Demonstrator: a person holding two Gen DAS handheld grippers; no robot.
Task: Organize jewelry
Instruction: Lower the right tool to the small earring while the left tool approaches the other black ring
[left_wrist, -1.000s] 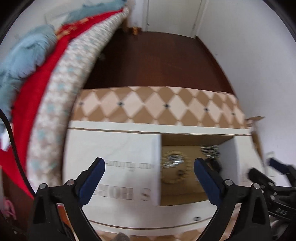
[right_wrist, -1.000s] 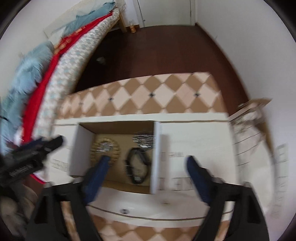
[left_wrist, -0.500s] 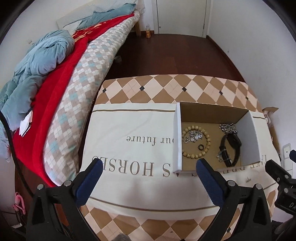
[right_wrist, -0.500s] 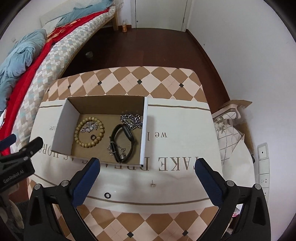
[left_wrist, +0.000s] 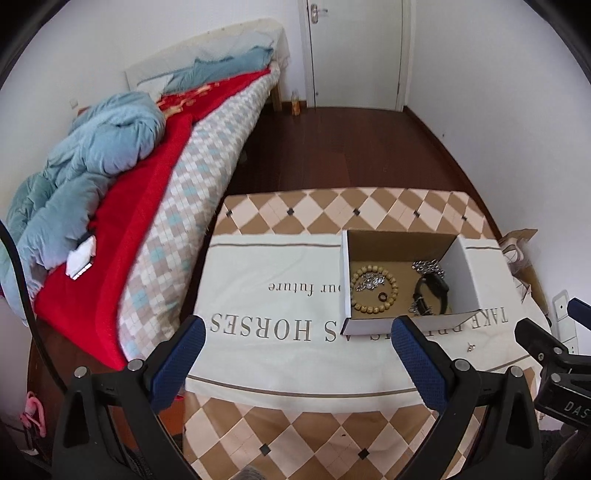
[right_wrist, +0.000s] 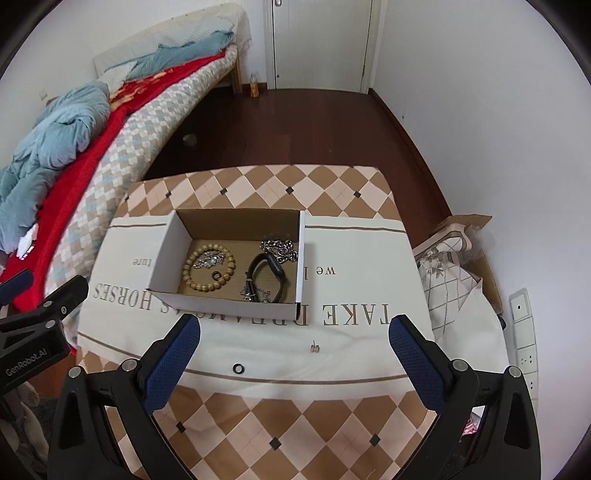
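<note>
An open white cardboard box (right_wrist: 301, 266) (left_wrist: 345, 280) sits on a cream printed cloth on the table. Inside lie a wooden bead bracelet (right_wrist: 208, 271) (left_wrist: 373, 291), a silver brooch (right_wrist: 209, 259), a small dark ring (right_wrist: 216, 276), a black strap watch (right_wrist: 267, 273) (left_wrist: 430, 291) and a silver chain (right_wrist: 280, 249). On the cloth in front of the box lie a small black ring (right_wrist: 238, 368) and a small metal earring (right_wrist: 315, 347) (left_wrist: 470, 346). My left gripper (left_wrist: 295, 347) and right gripper (right_wrist: 295, 347) are both open and empty, held above the near table edge.
A bed (left_wrist: 147, 184) with red and blue bedding runs along the table's left. A cardboard box with patterned fabric (right_wrist: 454, 266) stands at the right by the wall. Dark wood floor and a white door (right_wrist: 321, 40) lie beyond.
Both grippers have pulled back and up from the box; the view widened from close over the box to the whole table. Both stay open and empty.
</note>
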